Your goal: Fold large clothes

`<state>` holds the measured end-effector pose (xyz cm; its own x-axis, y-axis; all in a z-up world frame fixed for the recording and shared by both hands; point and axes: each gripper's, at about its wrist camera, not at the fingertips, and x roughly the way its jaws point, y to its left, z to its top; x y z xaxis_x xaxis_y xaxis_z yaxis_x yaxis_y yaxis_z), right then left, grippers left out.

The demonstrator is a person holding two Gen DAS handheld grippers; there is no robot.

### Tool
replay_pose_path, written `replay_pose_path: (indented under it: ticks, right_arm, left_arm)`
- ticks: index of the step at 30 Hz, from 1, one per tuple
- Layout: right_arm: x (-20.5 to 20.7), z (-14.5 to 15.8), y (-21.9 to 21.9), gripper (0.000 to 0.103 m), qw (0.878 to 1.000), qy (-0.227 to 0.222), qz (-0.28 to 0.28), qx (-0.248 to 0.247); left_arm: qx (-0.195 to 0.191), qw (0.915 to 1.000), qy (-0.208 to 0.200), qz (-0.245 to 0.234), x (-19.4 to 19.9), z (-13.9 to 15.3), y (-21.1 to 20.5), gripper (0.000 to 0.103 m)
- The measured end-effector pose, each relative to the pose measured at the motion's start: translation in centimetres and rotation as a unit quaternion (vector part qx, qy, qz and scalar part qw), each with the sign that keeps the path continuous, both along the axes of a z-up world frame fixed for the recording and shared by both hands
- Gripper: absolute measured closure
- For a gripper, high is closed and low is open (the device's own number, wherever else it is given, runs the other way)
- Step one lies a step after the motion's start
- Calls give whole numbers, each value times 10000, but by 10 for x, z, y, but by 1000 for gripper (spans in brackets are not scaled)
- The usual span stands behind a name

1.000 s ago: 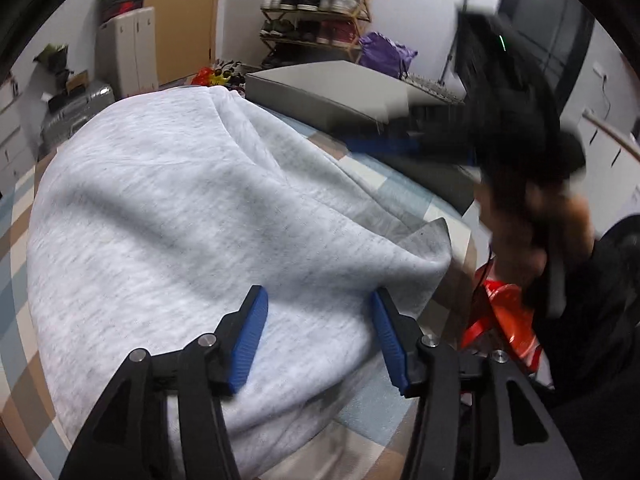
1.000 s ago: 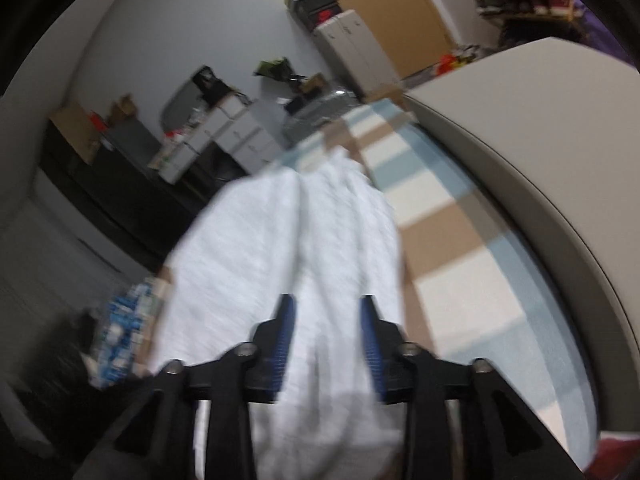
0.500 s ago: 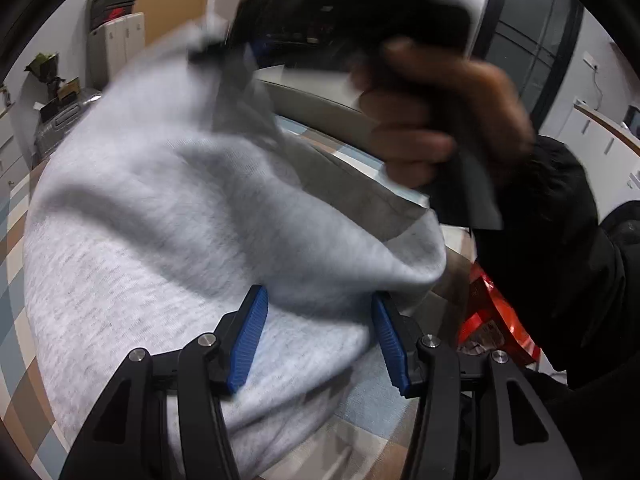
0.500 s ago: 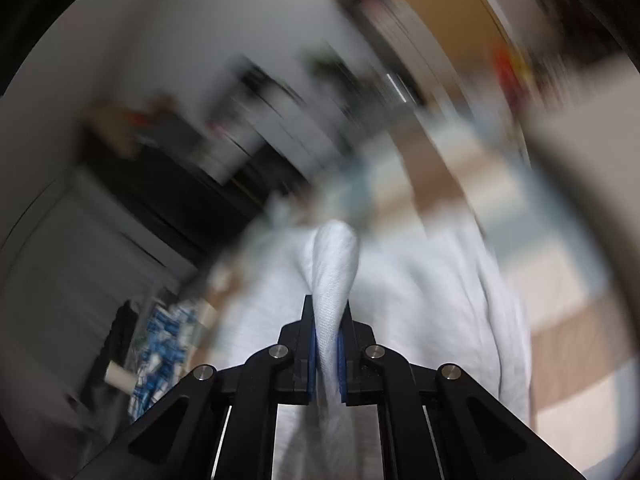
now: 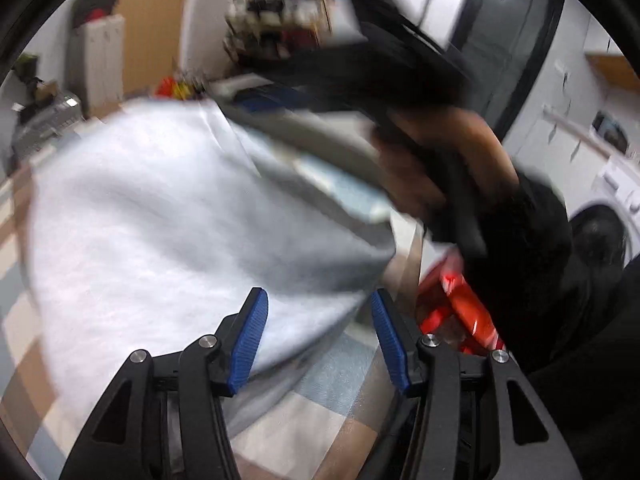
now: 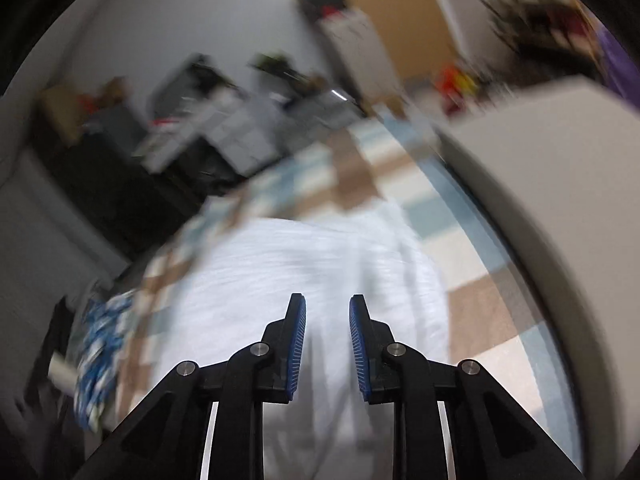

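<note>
Grey sweatshirt (image 5: 160, 216) lies spread on the checked cover (image 6: 472, 264), beneath both tongs. The left gripper (image 5: 318, 336) and right gripper (image 6: 327, 344) are opening, apparently holding nothing. A blurred hand (image 5: 444, 168) crosses on the right.

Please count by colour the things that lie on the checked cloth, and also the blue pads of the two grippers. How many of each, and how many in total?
Grey: 1, the sweatshirt on the checked cloth.
Beige: 1, the flat box.
Blue: 4, two pads on the left gripper, two on the right gripper; both grippers' jaws are opening, nothing gripped.
Total: 6
</note>
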<state>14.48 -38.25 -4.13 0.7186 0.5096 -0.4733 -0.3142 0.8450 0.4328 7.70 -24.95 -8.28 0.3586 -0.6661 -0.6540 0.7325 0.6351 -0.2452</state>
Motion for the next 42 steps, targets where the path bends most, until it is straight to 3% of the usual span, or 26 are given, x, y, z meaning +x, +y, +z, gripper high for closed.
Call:
replay_pose_path:
  ticks: [2, 5, 8, 10, 11, 13, 17, 20, 21, 23, 26, 28, 31, 34, 36, 38, 41, 42]
  right_arm:
    - [-33, 3, 16, 60, 9994, -265, 214, -4]
    - [-51, -23, 46, 58, 9980, -48, 616, -122]
    - [-40, -72, 64, 66, 9952, 380, 334, -839]
    - [-46, -89, 49, 77, 9981, 125, 357, -487]
    - [-46, -92, 39, 81, 9986, 210, 345, -353]
    - [-48, -91, 31, 82, 9983, 329, 267, -407]
    - [-62, -74, 34, 79, 9956, 380, 53, -851]
    - [-64, -46, 58, 73, 9934, -104, 147, -1137]
    - [-49, -43, 67, 66, 9933, -168, 225, -1120]
    - [-39, -36, 83, 64, 9925, -205, 294, -1169]
    - [-19, -41, 100, 64, 9878, -240, 469, -1462]
    - [-2, -57, 99, 63, 9857, -31, 473, -1614]
    - [4, -68, 65, 63, 9949, 338, 310, -896]
    - [-3, -67, 53, 64, 9956, 344, 89, -872]
    - [-5, -67, 60, 63, 9939, 274, 57, -1070]
    - [-8, -64, 64, 63, 9923, 276, 51, -1203]
    - [-12, -53, 64, 61, 9912, 404, 89, -1255]
    - [-13, -46, 63, 61, 9915, 425, 99, -1228]
  left_arm:
    - [-405, 9986, -178, 288, 1, 15, 25, 50]
    - [-476, 9944, -229, 912, 20, 12, 45, 43]
    - [53, 9943, -3, 1069, 35, -16, 45, 44]
    - [162, 9950, -297, 938, 24, -24, 43, 44]
    - [259, 9950, -419, 872, 21, -21, 38, 44]
    - [390, 9943, -519, 846, 17, -20, 35, 44]
    - [225, 9953, -415, 847, 19, -17, 41, 44]
    - [139, 9954, -376, 874, 27, -17, 52, 44]
    - [125, 9953, -365, 883, 29, -19, 54, 44]
    - [137, 9953, -369, 882, 29, -20, 50, 43]
    - [139, 9952, -371, 890, 28, -21, 48, 43]
    - [75, 9955, -266, 902, 28, -19, 51, 43]
    - [-208, 9948, 16, 993, 29, -3, 64, 43]
    - [-474, 9907, -172, 1260, 44, 21, 75, 42]
    - [-266, 9871, -276, 1554, 69, 29, 64, 42]
    - [105, 9851, -121, 1714, 101, 20, 46, 44]
    - [504, 9808, 235, 1869, 130, -3, 32, 60]
    - [479, 9806, 311, 1875, 131, -4, 34, 60]
